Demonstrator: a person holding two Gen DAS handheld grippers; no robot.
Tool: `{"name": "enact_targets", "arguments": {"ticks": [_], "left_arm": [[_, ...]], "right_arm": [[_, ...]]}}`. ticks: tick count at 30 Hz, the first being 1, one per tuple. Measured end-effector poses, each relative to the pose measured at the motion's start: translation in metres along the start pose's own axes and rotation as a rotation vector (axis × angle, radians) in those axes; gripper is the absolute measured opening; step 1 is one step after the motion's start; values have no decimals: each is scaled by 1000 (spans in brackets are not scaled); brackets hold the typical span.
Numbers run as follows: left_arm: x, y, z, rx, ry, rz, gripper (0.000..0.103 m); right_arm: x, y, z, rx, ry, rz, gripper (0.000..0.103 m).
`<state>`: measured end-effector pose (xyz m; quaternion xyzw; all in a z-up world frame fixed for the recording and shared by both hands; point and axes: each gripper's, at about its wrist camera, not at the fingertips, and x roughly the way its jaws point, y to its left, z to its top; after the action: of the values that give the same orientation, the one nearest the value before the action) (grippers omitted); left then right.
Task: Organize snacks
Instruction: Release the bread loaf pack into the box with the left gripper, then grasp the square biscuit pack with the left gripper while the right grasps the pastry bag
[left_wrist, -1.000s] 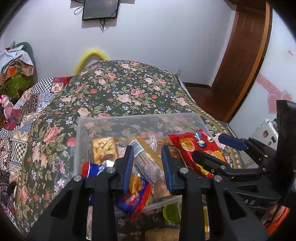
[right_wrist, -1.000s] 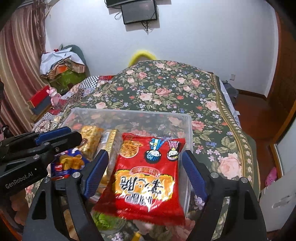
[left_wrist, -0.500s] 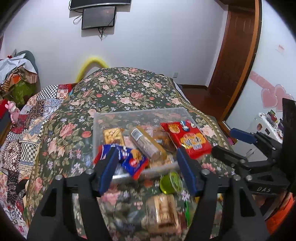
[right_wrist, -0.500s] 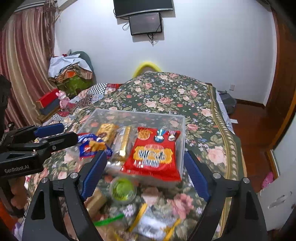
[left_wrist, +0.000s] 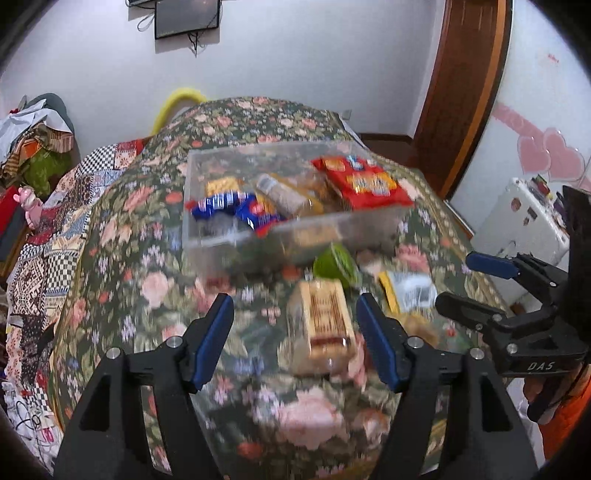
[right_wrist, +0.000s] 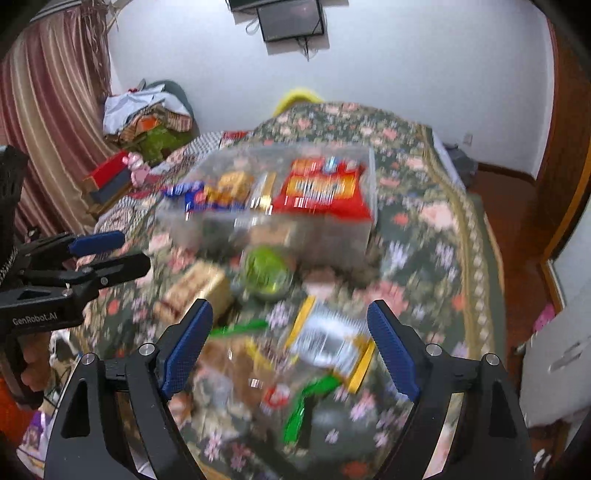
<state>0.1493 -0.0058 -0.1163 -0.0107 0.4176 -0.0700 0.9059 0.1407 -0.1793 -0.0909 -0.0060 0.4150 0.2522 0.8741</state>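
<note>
A clear plastic bin (left_wrist: 207, 243) (right_wrist: 364, 236) sits on the floral bedspread and holds a red snack bag (left_wrist: 364, 181) (right_wrist: 321, 190), a blue packet (left_wrist: 236, 208) (right_wrist: 192, 194), a brown bar (left_wrist: 284, 194) and a yellow cracker pack (left_wrist: 223, 182). Loose in front of it lie a tan biscuit pack (left_wrist: 323, 317) (right_wrist: 194, 291), a green cup (left_wrist: 336, 264) (right_wrist: 266, 271) and a yellow-edged silver packet (left_wrist: 408, 290) (right_wrist: 330, 341). My left gripper (left_wrist: 295, 339) is open and empty above the biscuit pack. My right gripper (right_wrist: 290, 349) is open and empty above the silver packet. Both views are blurred.
The floral bedspread (left_wrist: 147, 280) covers the bed; a patchwork quilt (left_wrist: 40, 236) lies at its left. Green wrappers (right_wrist: 306, 402) and more loose snacks lie near the bed's front. A white cabinet (left_wrist: 528, 218) and a wooden door (left_wrist: 465, 88) are at the right.
Both grippers have pulled back and up from the bin. The left one opened and left the brown bar in the bin; the red bag lies in the bin too.
</note>
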Motion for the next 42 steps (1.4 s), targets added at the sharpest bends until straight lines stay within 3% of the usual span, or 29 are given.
{"name": "enact_targets", "arguments": {"ticks": [6,17,22,30,32,36,42], "left_arm": [[1,2,-17,-1,29,-10,68],[20,3,-24,-26,73,-34,68],[33,-4,-22,-24,89,-55,68],[60,-15,-18,-17,99,-44,68],[67,-16,-17,-21,96,-37,63],[79,-15,-15,-35,108,-38,41],[71,-8,-16,-44,73,-29,36]], "right_arm": [[9,11,-29,-14,58,48,87],[41,16,-40,-35,128,3,89],[41,10,-39,-13,118,12,67],[35,2,-41,17,91,37,54],[34,0,-41,26,88,42,53],[33,-2,-41,38,84,51,51],[23,-2,-38,57,56,66,49]]}}
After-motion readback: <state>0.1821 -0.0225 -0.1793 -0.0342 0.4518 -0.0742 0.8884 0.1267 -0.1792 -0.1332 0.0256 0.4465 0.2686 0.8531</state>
